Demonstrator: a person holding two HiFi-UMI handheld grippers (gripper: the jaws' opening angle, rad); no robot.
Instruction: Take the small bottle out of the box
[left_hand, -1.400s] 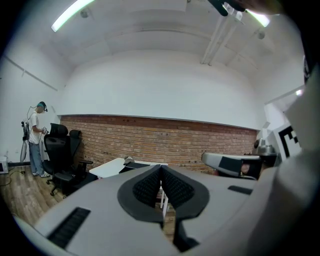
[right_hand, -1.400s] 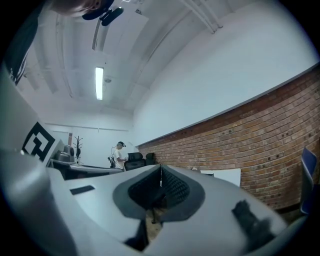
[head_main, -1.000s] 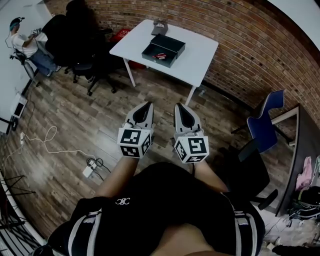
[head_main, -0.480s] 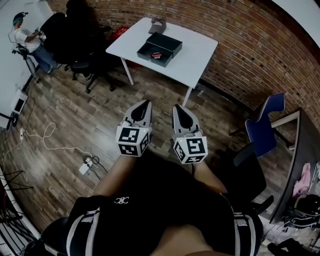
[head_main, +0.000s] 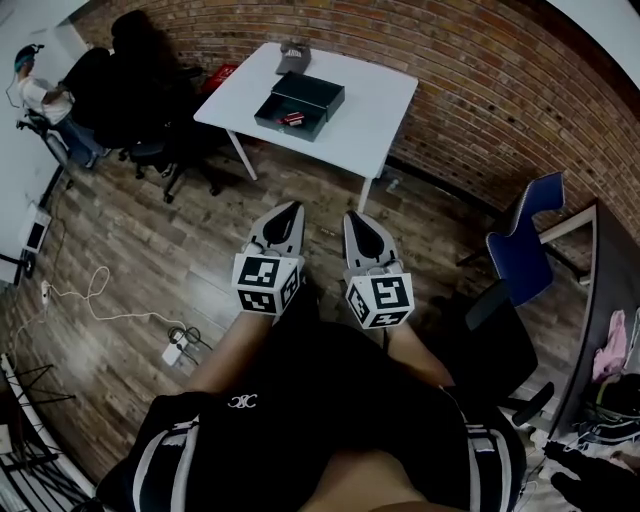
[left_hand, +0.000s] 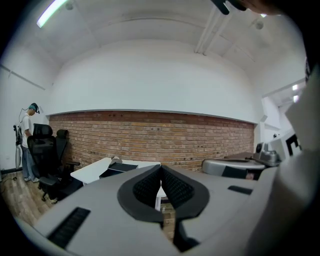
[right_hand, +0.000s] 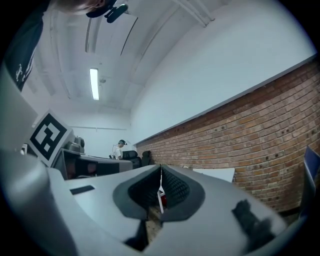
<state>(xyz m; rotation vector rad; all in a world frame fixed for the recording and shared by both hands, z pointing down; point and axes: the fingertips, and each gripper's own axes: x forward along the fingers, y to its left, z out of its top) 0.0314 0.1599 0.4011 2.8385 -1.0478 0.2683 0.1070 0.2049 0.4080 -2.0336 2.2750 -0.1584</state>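
A dark open box (head_main: 300, 103) stands on a white table (head_main: 375, 105) by the brick wall, far ahead of me. A small red thing (head_main: 292, 118) lies inside it, too small to tell as the bottle. My left gripper (head_main: 292, 208) and right gripper (head_main: 353, 215) hang side by side over the wooden floor, close to my body and well short of the table. Both are shut with nothing between the jaws. In the left gripper view the gripper (left_hand: 160, 168) points toward the table (left_hand: 92, 170) and box (left_hand: 120, 167). The right gripper (right_hand: 161, 170) sees the table's edge (right_hand: 216, 174).
A small grey object (head_main: 293, 55) sits at the table's far end. Black office chairs (head_main: 140, 95) and a person (head_main: 35, 85) are at the left. A blue chair (head_main: 525, 240), a dark chair (head_main: 490, 340) and a desk (head_main: 610, 290) stand right. Cables and a power strip (head_main: 175, 345) lie on the floor.
The table and box have drifted left and slightly up in the head view as my view turned. Both grippers stay shut, side by side, in the same place before me.
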